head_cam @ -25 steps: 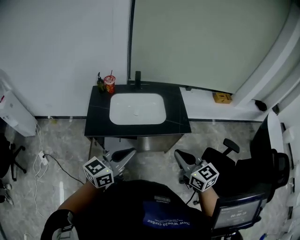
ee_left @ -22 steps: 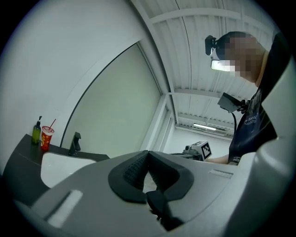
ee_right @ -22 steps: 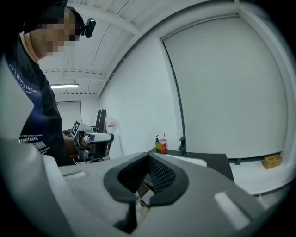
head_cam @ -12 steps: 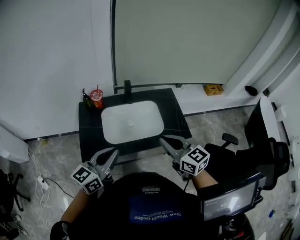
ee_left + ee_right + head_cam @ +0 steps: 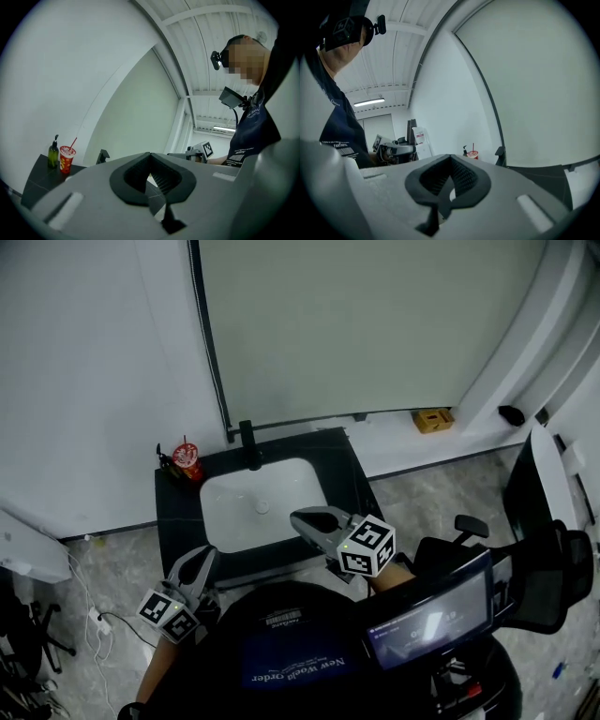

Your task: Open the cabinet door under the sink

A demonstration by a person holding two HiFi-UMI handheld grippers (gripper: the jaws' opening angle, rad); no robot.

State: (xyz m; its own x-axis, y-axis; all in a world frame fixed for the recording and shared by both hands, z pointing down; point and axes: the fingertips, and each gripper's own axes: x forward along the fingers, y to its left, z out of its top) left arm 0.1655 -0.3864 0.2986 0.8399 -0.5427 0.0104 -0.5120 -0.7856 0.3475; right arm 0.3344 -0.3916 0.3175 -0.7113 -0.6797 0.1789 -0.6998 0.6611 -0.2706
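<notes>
A black vanity counter [image 5: 176,517] with a white basin [image 5: 258,507] and a black faucet [image 5: 247,444] stands against the wall. Its cabinet front below the counter is hidden by the counter's edge and my body. My right gripper [image 5: 300,517] is shut and empty, its tips over the counter's front edge beside the basin. My left gripper [image 5: 204,559] is also shut and empty, low at the counter's front left. In the left gripper view the left gripper [image 5: 150,154] points along the counter [image 5: 37,180]. The right gripper [image 5: 450,157] shows its pads meeting.
A red cup with a straw [image 5: 186,460] and a green soap bottle [image 5: 53,154] stand at the counter's back left corner. An office chair [image 5: 553,568] and a small screen [image 5: 427,624] are at the right. A yellow box [image 5: 431,418] lies by the wall, a cable [image 5: 94,615] on the floor.
Both grippers have moved toward the vanity. The right one now reaches over the counter's front edge. The left one sits lower at the left. Both stay shut.
</notes>
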